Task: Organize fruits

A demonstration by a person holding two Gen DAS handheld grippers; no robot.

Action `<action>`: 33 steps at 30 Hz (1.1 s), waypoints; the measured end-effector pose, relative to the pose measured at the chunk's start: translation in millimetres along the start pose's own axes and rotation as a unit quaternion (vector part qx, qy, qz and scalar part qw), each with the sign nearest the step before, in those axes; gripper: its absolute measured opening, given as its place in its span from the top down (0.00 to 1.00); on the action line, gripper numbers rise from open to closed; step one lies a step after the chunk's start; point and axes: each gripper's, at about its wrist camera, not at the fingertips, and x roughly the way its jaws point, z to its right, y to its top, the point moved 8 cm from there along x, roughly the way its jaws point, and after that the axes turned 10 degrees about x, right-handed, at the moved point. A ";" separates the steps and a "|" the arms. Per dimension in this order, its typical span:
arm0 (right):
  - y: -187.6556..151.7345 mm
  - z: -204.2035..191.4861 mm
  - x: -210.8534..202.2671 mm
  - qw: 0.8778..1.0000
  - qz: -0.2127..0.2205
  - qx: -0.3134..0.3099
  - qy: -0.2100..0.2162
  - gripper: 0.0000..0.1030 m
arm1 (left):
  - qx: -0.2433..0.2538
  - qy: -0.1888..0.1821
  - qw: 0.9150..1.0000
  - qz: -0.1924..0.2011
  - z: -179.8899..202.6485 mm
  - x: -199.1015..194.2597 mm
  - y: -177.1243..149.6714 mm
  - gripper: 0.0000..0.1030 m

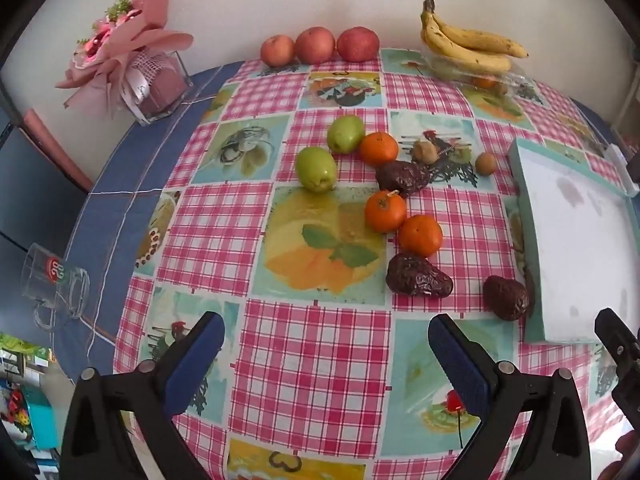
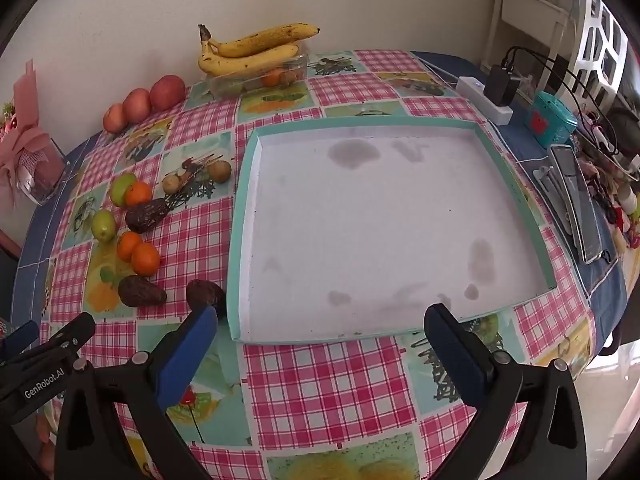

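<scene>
Loose fruit lies on the checked tablecloth: two green fruits (image 1: 316,169), three oranges (image 1: 385,211), three dark wrinkled avocados (image 1: 418,276) and two small brown fruits (image 1: 425,152). A shallow teal-rimmed tray (image 2: 244,216) with a white floor sits to their right, with nothing in it. My left gripper (image 1: 326,354) hovers open near the table's front, short of the fruit. My right gripper (image 2: 320,346) hangs open over the tray's near rim. One avocado (image 2: 205,294) lies just beyond its left fingertip (image 2: 200,322), against the tray.
Three red apples (image 1: 316,45) and a banana bunch (image 1: 466,46) on a clear box line the wall. A pink bouquet (image 1: 124,46) and a glass mug (image 1: 56,284) stand at the left. A power strip (image 2: 486,100), teal tin (image 2: 554,120) and phone (image 2: 576,204) lie right of the tray.
</scene>
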 end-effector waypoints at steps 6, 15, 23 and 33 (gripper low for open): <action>1.0 -1.6 4.6 1.000 -0.006 -0.004 0.001 0.00 | 0.008 -0.020 1.000 0.002 -6.5 -3.6 -2.8 0.00; -1.6 0.1 6.1 1.000 -0.011 0.003 0.006 0.00 | -0.011 -0.001 1.000 -0.002 -14.0 -3.9 0.3 0.00; -1.0 -1.2 5.6 1.000 -0.011 -0.002 0.007 0.00 | -0.016 0.006 1.000 -0.004 -20.0 -2.8 -1.0 0.00; -1.0 -1.5 5.2 1.000 -0.012 -0.005 0.007 0.00 | -0.021 0.008 1.000 -0.005 -20.2 -2.6 -0.4 0.00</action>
